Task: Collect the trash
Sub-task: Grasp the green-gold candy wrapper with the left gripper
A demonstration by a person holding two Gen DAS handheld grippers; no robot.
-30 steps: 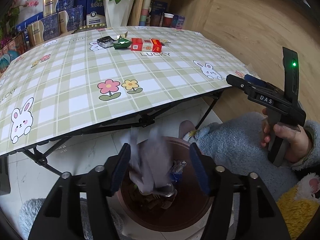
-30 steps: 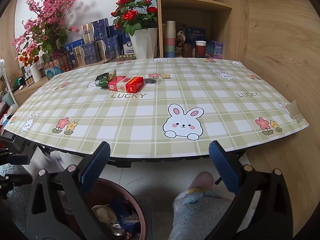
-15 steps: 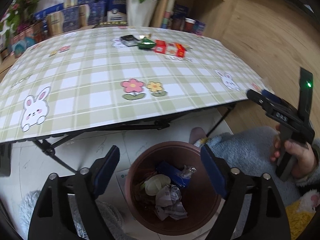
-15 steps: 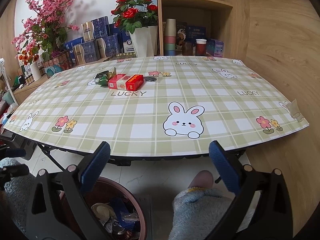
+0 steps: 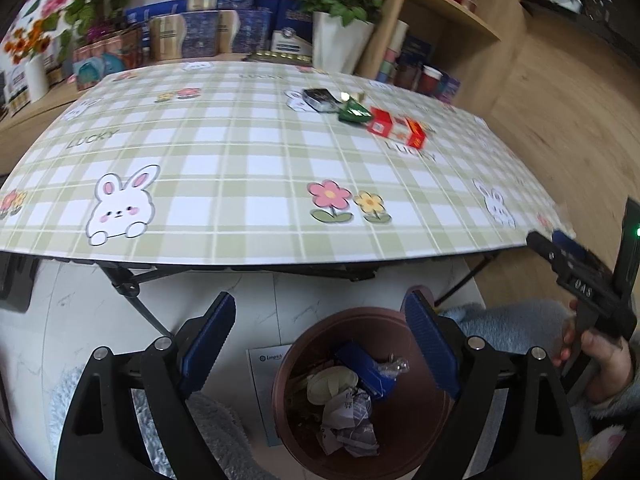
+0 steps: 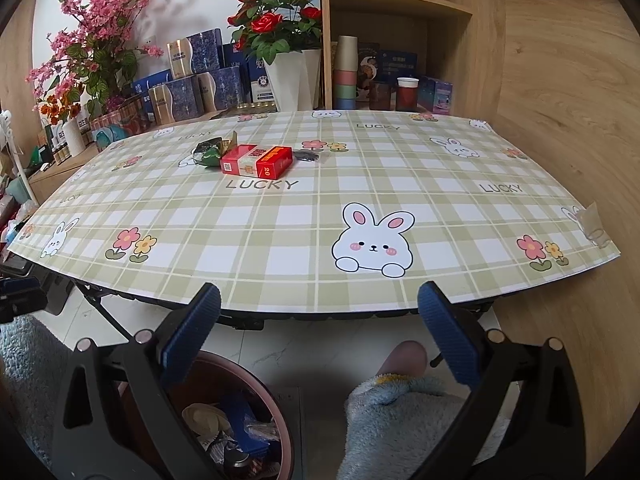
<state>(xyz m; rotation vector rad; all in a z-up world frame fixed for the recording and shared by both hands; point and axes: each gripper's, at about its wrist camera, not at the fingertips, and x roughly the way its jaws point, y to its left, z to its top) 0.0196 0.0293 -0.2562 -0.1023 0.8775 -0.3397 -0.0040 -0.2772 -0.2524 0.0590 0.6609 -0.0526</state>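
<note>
Shelves, boxed goods and a white vase of red roses (image 6: 286, 32) back a folding table (image 6: 280, 240) covered in a green plaid cloth with rabbits and flowers. What remains to collect sits in a cluster on the far left part of the table in the right wrist view: a red cigarette pack (image 6: 256, 161), a crumpled green wrapper (image 6: 210, 153) touching its left end, a dark packet (image 5: 320, 99) just beyond that, and a small dark scrap (image 6: 307, 155) just right of the pack. A brown trash bin (image 5: 420, 432) stands on the floor below the near table edge, already holding a crumpled paper ball (image 5: 348, 420), a blue box (image 5: 366, 368) and other bits.

Both tools are empty. The left gripper (image 5: 320, 344) hangs over the bin with its jaws spread wide, nothing between them; the right gripper (image 6: 320, 332) sits near the table edge, jaws equally wide and bare.

The step in hand looks like reaching for the next piece. The red pack is the easiest target: rigid and flat-sided. Good practice would be to approach low, straddle its narrow width with a finger on each long side, and close squarely so it does not twist out. Coming in from the right avoids nudging the wrapper and packet. The wrapper will crush, so pinch it deeper
</note>
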